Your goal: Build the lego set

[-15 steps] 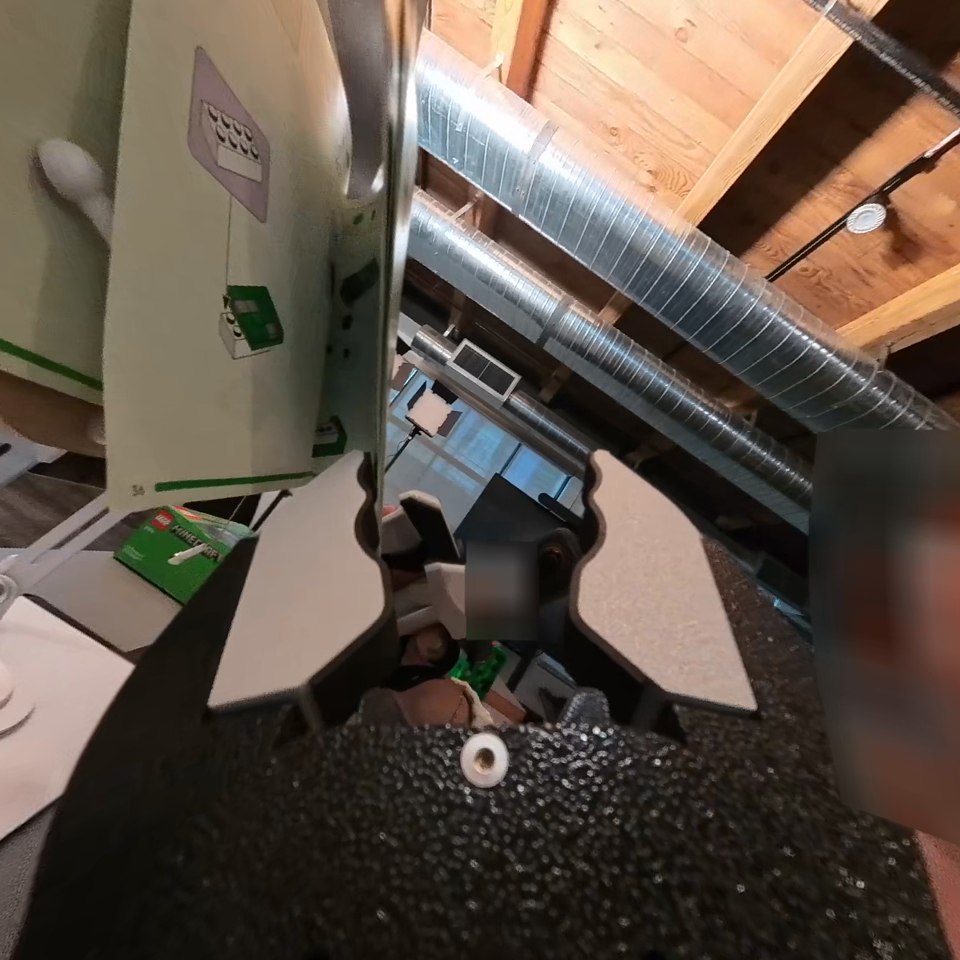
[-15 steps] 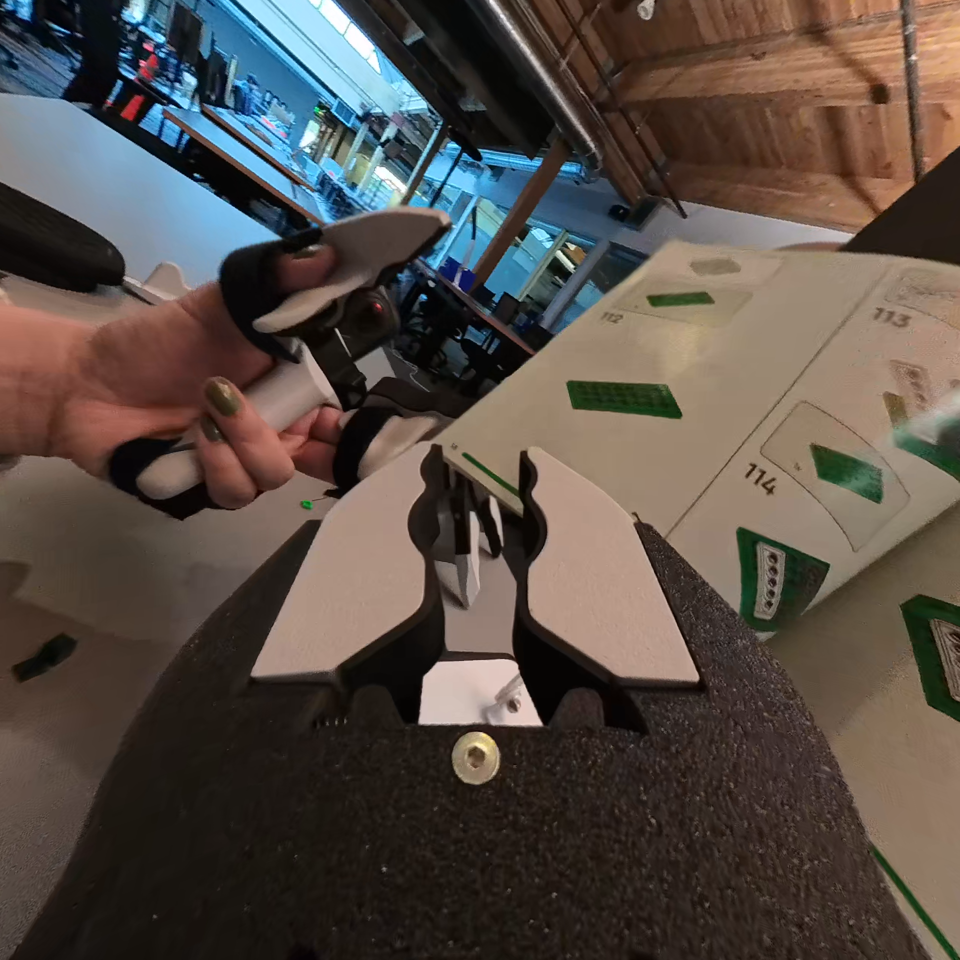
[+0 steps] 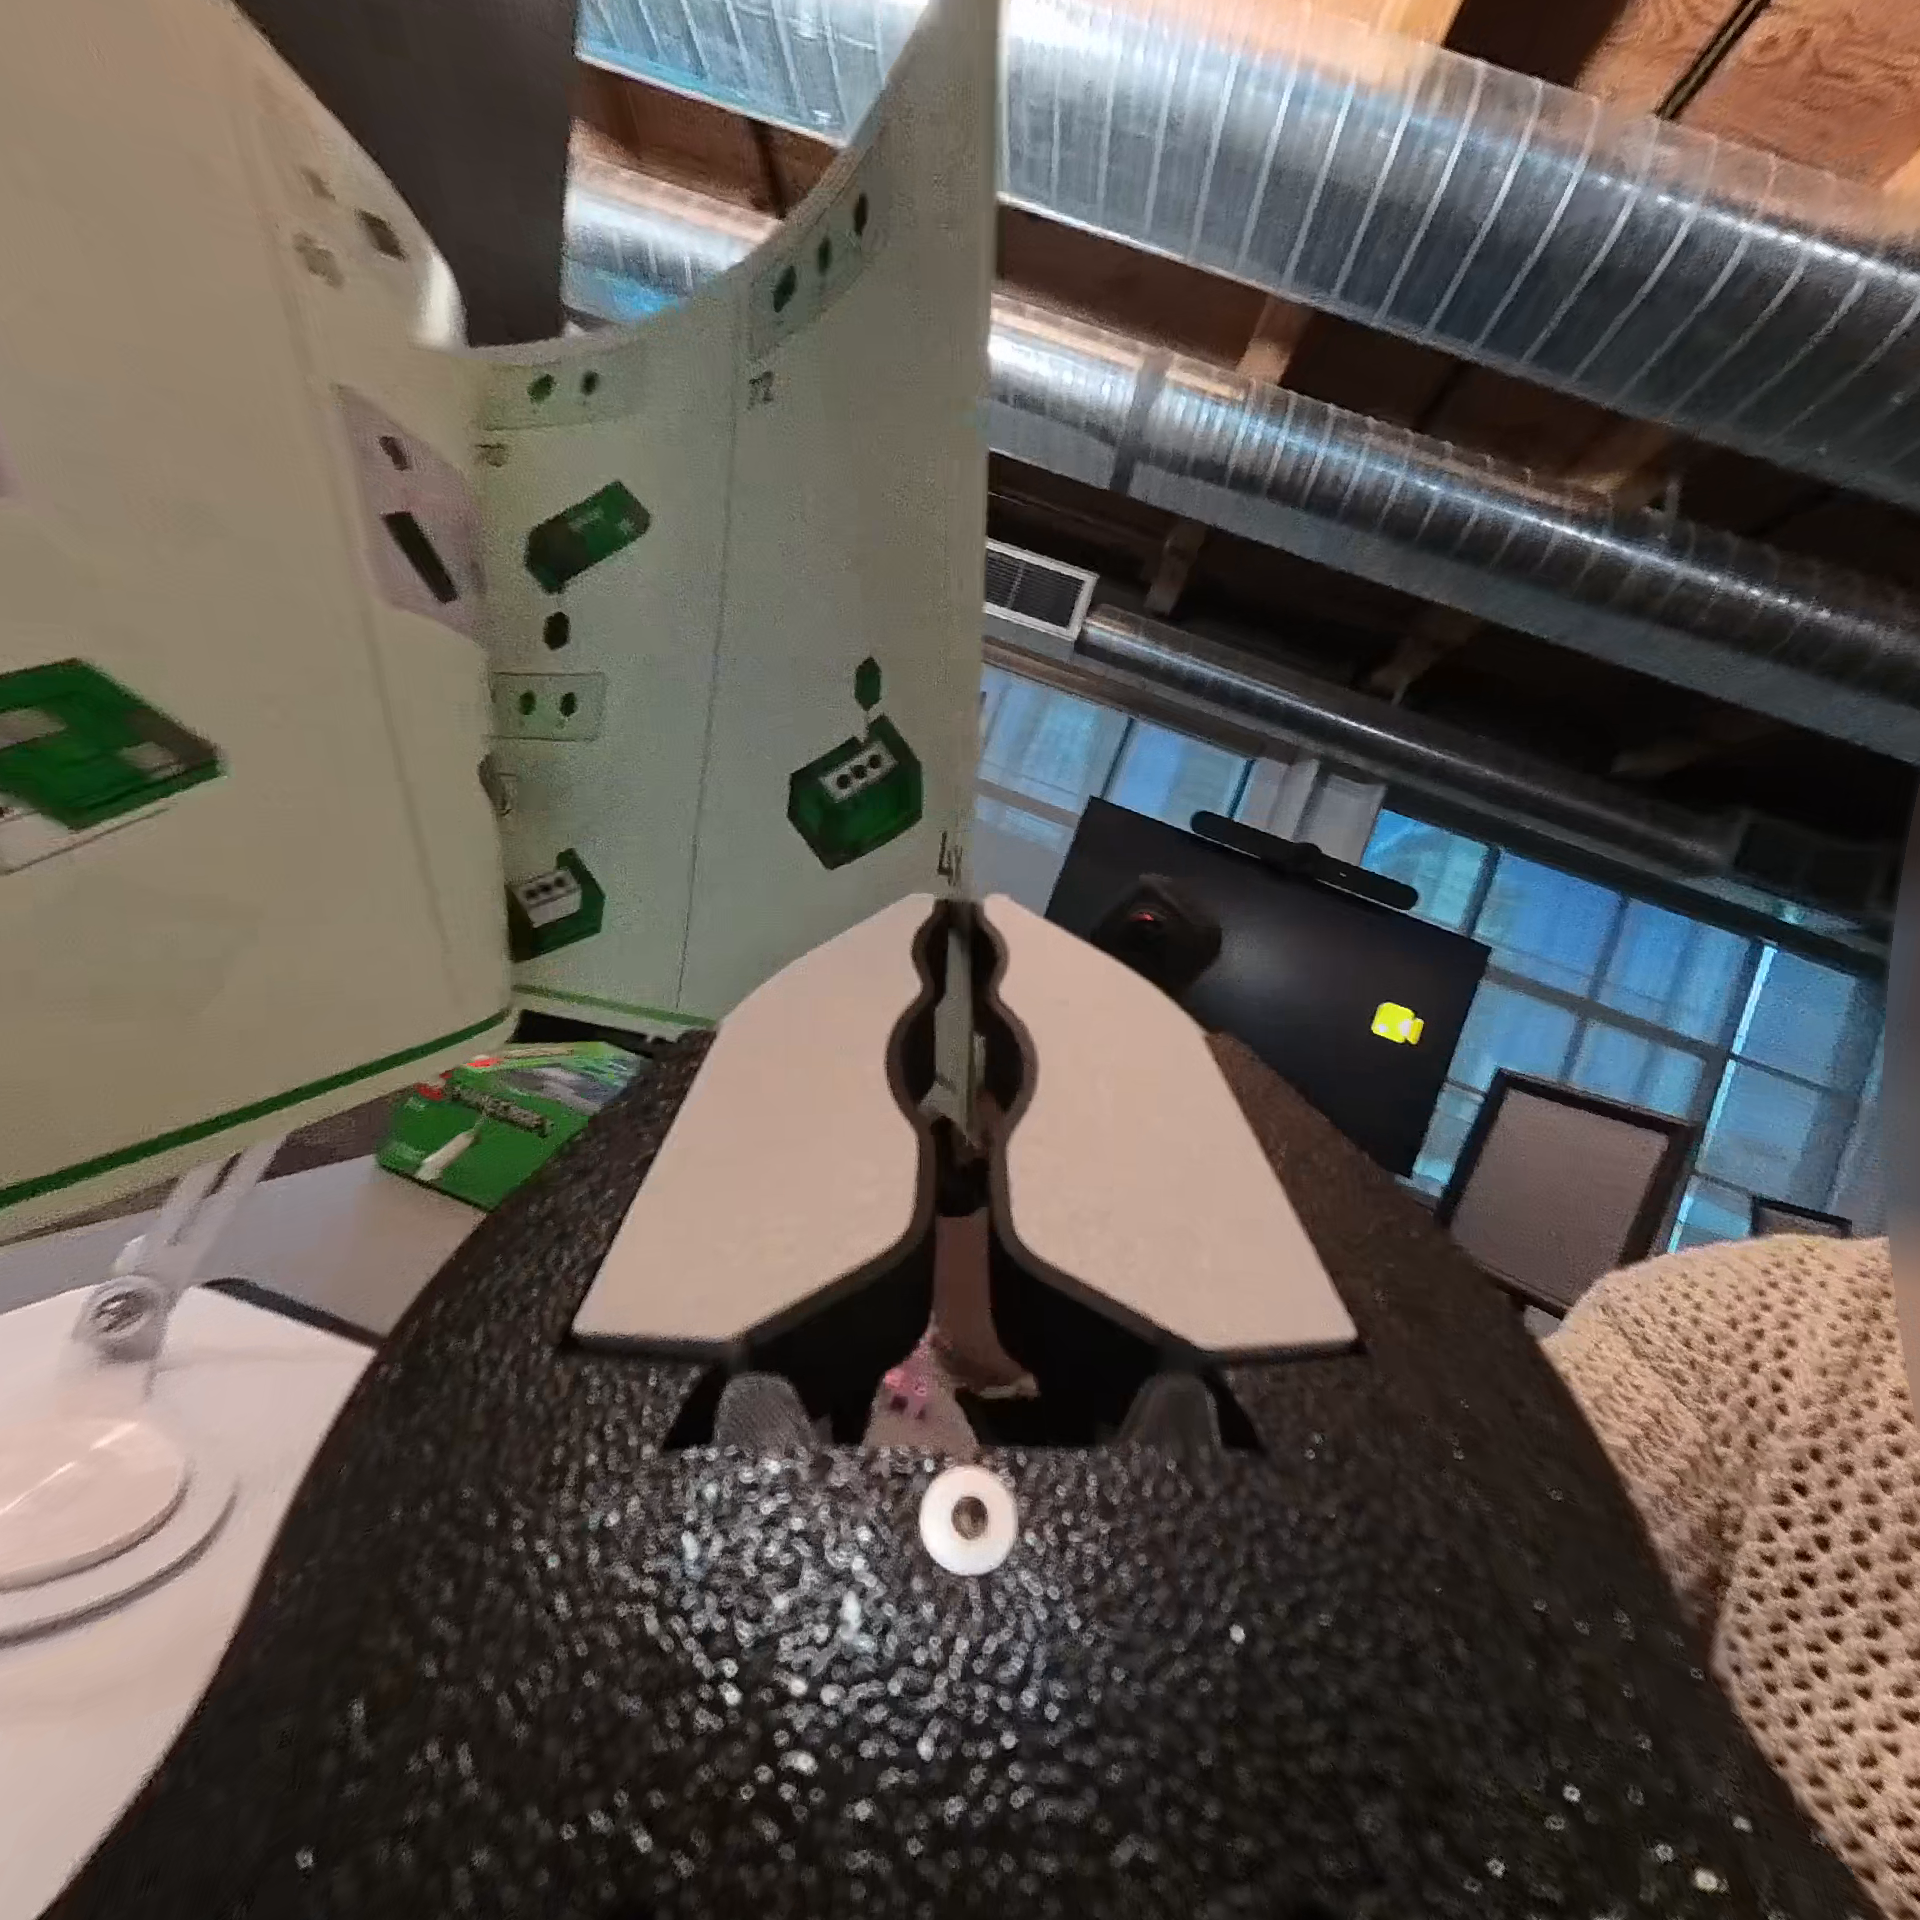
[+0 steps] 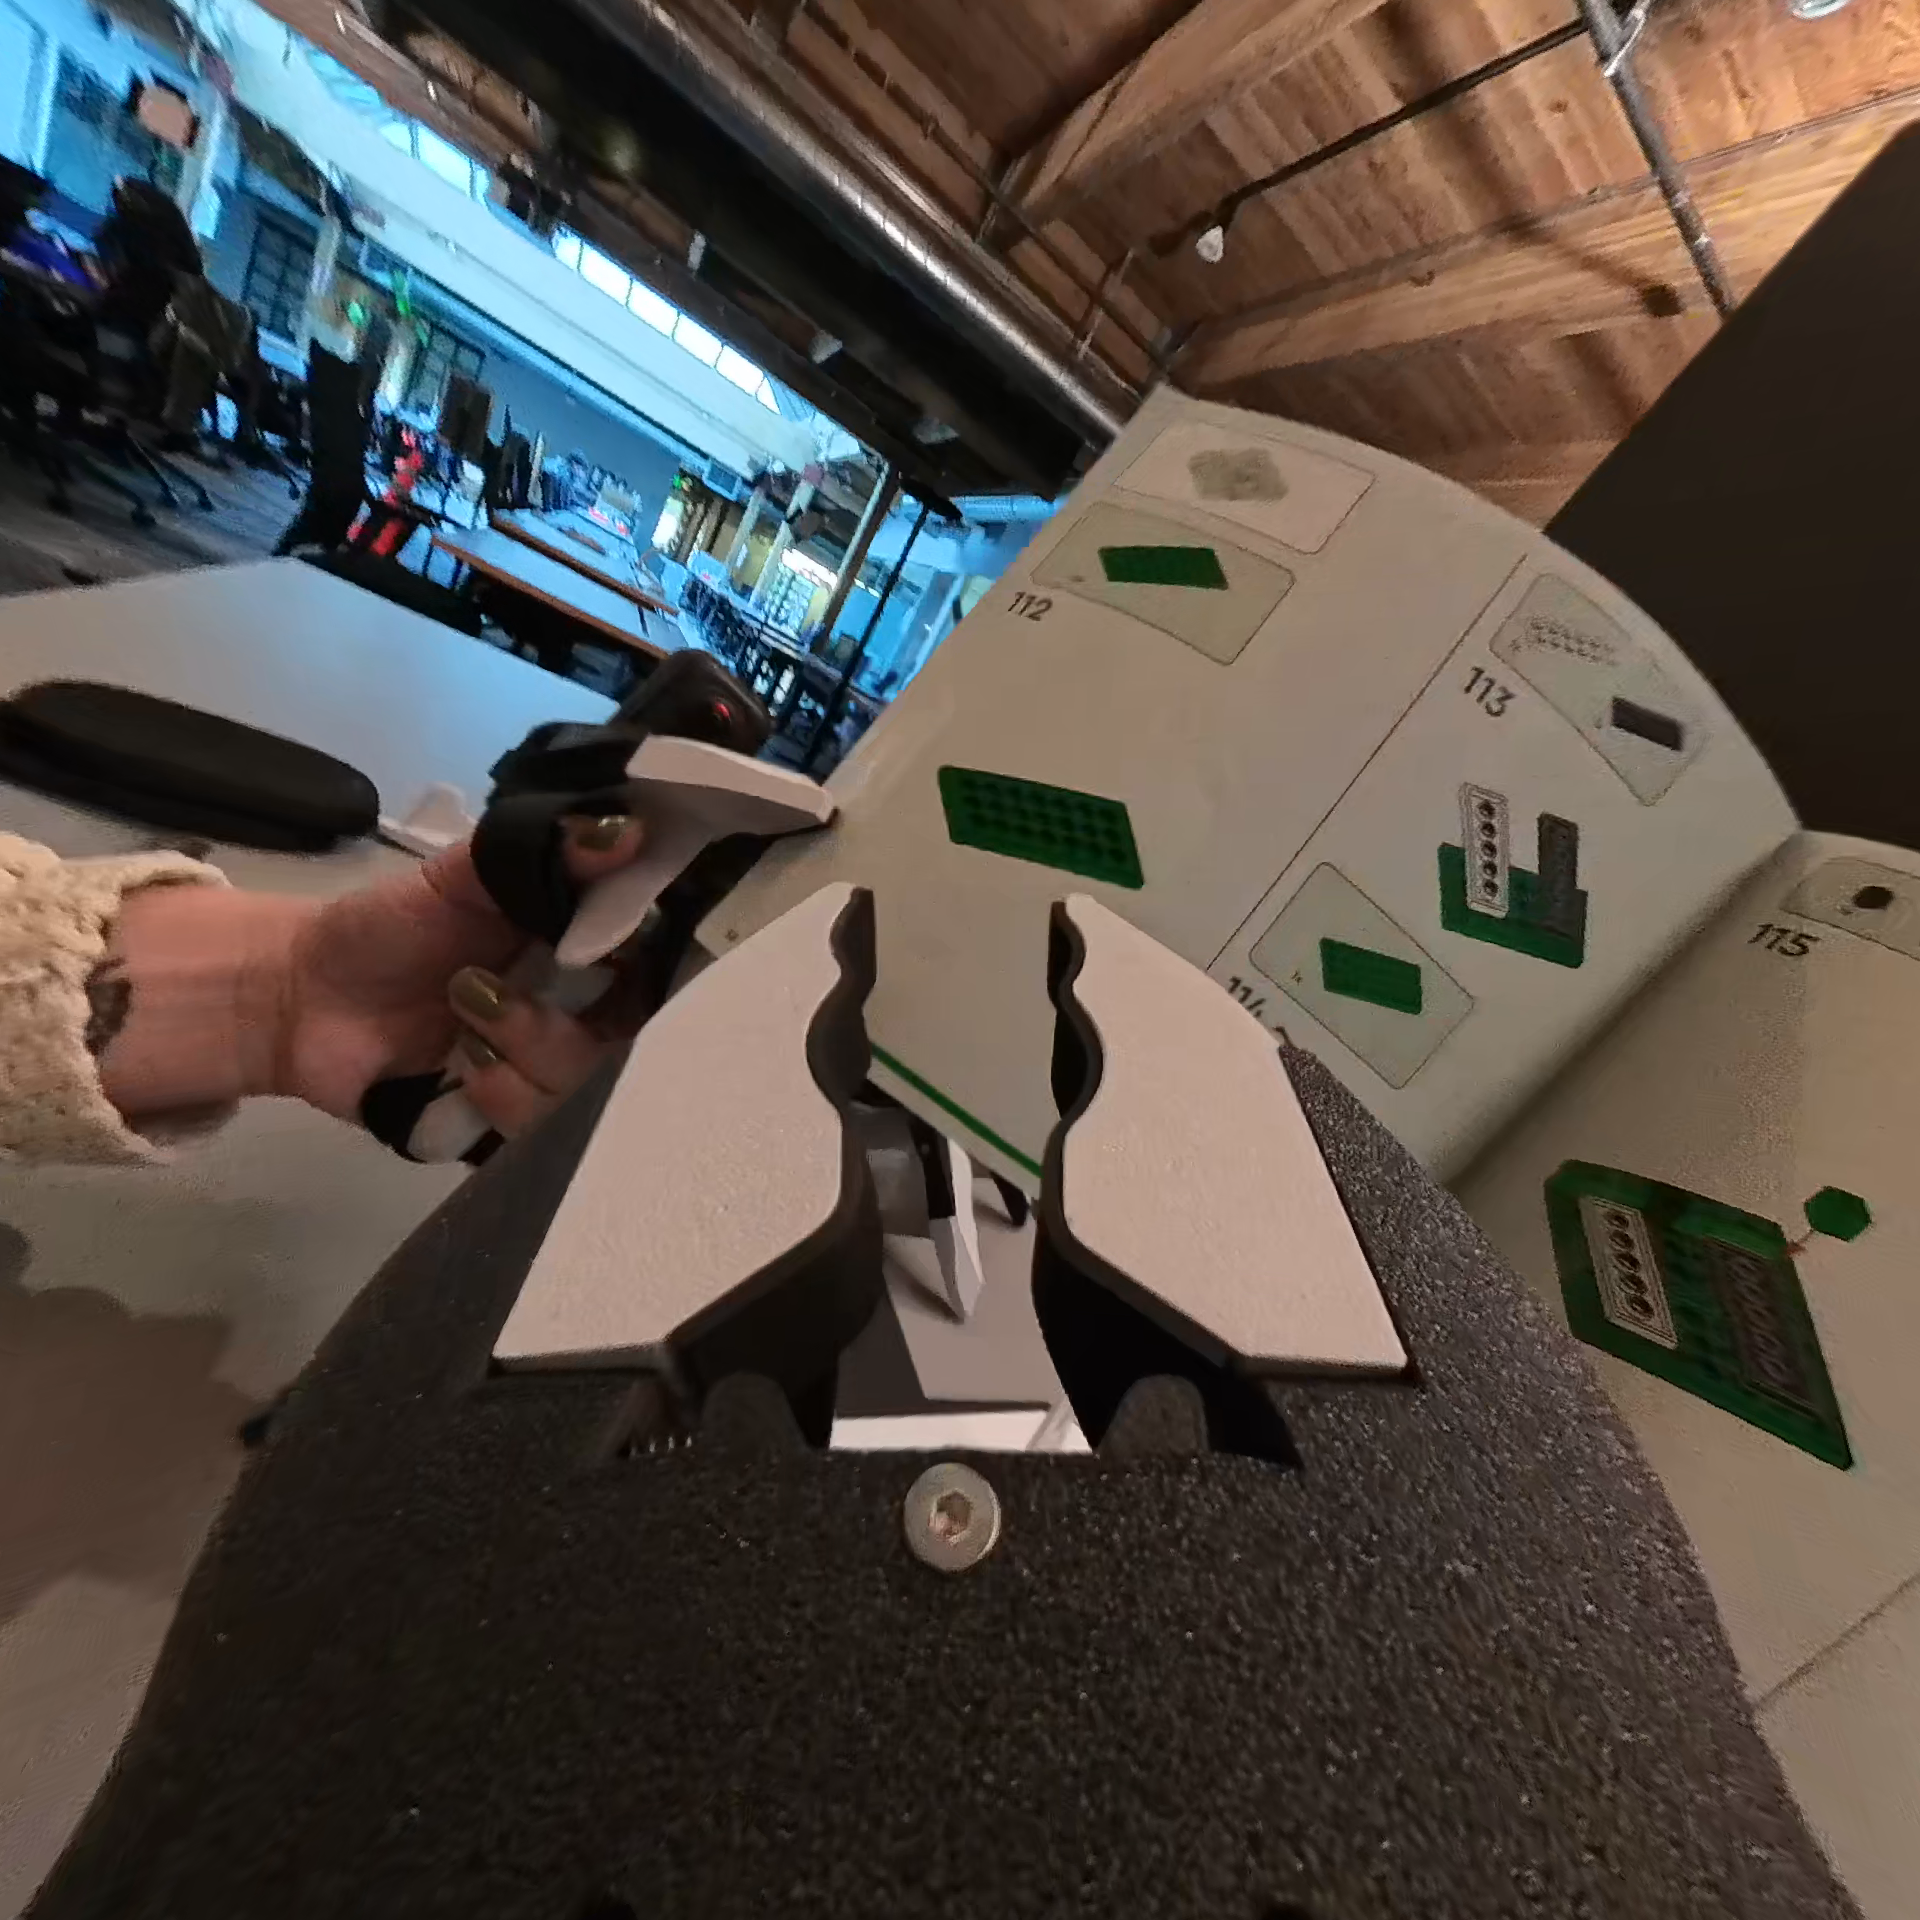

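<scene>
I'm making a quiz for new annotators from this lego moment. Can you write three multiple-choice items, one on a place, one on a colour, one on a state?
1. Where is the page edge of the instruction booklet in the left wrist view?
A. flat on the table
B. between the left gripper's jaws
C. under the set's box

2. What colour is the lego box?
A. red
B. blue
C. green

3. How do the right gripper's jaws stand?
A. open
B. clamped on a brick
C. out of view

Answers:
1 B, the sheet rises from the closed jaws.
2 C, its faces are green.
3 A, a clear gap shows, with the page between.
</scene>
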A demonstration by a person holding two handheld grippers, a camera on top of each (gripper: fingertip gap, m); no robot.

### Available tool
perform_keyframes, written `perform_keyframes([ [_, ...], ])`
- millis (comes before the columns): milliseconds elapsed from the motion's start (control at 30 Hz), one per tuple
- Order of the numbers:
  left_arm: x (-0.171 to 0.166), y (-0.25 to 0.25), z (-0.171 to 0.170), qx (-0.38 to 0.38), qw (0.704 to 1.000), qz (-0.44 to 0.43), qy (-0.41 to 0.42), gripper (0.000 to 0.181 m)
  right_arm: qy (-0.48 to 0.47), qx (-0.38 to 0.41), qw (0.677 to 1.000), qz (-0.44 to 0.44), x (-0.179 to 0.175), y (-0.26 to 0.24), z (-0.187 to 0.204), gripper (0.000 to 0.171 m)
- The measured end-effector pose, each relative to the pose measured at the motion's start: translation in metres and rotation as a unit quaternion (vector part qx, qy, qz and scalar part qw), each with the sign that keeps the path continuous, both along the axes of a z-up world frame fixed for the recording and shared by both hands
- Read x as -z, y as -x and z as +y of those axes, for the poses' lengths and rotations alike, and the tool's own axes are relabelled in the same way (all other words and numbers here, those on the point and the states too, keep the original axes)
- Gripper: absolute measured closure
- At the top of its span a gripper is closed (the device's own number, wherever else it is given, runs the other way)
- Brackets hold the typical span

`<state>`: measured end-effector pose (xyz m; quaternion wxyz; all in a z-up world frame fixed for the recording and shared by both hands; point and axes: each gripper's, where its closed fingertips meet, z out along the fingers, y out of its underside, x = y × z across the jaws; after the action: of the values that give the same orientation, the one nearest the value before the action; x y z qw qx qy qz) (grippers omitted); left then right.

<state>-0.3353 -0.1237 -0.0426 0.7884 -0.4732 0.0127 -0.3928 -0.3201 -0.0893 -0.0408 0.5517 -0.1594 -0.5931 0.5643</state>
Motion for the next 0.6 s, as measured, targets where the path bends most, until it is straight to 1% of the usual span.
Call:
perform_keyframes([
  [33, -0.001, -0.004, 0.0, 0.006, 1.0, 0.003, -0.001, 0.18, 0.012, -0.007, 1.0, 0.002, -0.004, -0.004, 0.001, 0.139],
  [133, -0.001, -0.014, 0.004, 0.011, 1.0, 0.025, 0.002, 0.179, 0.029, -0.026, 0.999, -0.017, -0.008, -0.009, 0.001, 0.133],
  [300, -0.004, -0.027, 0.002, 0.044, 0.998, 0.032, -0.008, 0.17, 0.034, -0.042, 0.997, -0.054, -0.005, -0.008, -0.003, 0.122],
  [433, -0.006, -0.032, 0.001, 0.047, 0.998, 0.041, -0.011, 0.176, 0.037, -0.058, 0.995, -0.068, -0.002, -0.008, -0.007, 0.121],
  [600, -0.007, -0.032, 0.002, 0.042, 0.998, 0.041, -0.009, 0.175, 0.063, -0.077, 0.992, -0.08, 0.0, -0.008, -0.005, 0.12],
])
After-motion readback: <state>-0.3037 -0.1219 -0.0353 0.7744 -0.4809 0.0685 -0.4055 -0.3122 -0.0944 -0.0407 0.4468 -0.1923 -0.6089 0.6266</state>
